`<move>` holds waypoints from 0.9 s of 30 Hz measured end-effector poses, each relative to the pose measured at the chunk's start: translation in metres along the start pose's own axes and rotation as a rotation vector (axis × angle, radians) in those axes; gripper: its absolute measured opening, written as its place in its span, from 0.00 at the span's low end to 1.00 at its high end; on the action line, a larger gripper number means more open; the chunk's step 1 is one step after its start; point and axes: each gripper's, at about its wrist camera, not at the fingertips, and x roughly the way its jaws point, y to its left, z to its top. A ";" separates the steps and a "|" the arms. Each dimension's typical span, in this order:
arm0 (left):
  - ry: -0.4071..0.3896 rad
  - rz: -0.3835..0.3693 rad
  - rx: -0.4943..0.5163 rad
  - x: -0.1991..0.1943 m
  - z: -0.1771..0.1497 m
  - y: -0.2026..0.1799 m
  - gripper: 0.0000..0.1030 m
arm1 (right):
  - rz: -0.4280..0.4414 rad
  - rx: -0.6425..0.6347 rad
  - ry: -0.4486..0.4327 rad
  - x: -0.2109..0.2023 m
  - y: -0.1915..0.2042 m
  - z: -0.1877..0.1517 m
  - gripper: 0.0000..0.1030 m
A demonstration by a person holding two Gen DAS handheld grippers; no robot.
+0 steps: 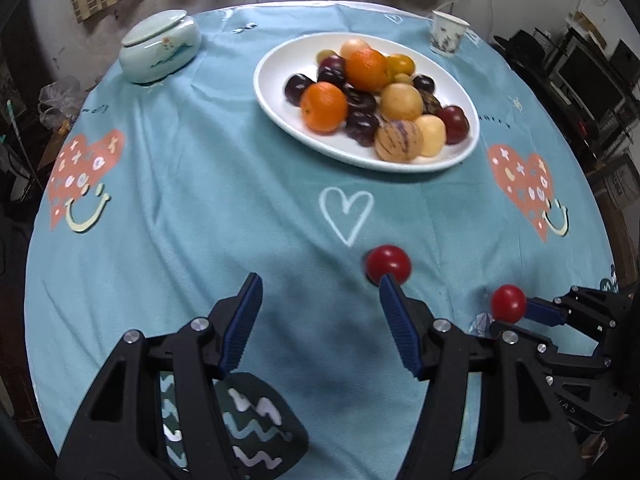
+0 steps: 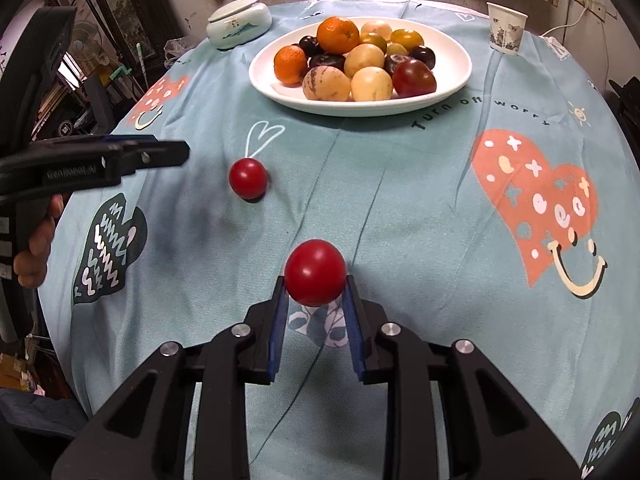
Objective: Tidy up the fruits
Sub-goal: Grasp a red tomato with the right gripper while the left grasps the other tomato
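- The round table under a pale blue tablecloth (image 1: 200,184) printed with coral hearts, white outline hearts and dark wavy patches fills both views.
- A white oval plate (image 1: 276,104) sits on the far half of the cloth, heaped with fruit: two oranges (image 1: 324,107), several dark plums (image 1: 362,124), pale yellow round fruits (image 1: 401,101), a striped tan fruit (image 1: 399,141) and a dark red tomato (image 2: 414,78) at the near edge.
- The left gripper (image 1: 320,320), held in a person's hand (image 2: 36,248), hangs over bare cloth with its blue-padded jaws standing about half open and nothing between them.
- The right gripper (image 2: 316,292) points steeply down at the near part of the table, its jaws closed tight on a red cherry tomato (image 2: 315,278), which is pinched at the fingertips and lifted clear of the cloth.
- A lidded celadon ceramic jar (image 1: 160,54) stands at the far left of the table, well apart from the plate.
- A paper cup (image 1: 447,34) stands at the far right, beyond the plate.
- A second red cherry tomato (image 1: 389,264) lies loose on the cloth just beside the white outline heart, close past the tip of the left gripper's right finger, between the plate and the two grippers.
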 end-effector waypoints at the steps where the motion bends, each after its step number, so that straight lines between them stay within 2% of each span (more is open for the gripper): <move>1: 0.007 -0.004 0.021 0.004 0.000 -0.007 0.61 | -0.001 -0.002 0.001 0.001 0.001 0.001 0.27; 10: 0.021 0.002 0.111 0.029 0.012 -0.049 0.61 | -0.001 -0.008 -0.001 0.003 0.000 0.008 0.27; 25: 0.066 0.006 0.079 0.054 0.014 -0.044 0.61 | 0.006 0.003 -0.006 0.007 -0.007 0.015 0.27; 27: 0.073 0.009 0.076 0.057 0.014 -0.043 0.58 | 0.008 0.003 -0.004 0.008 -0.007 0.016 0.27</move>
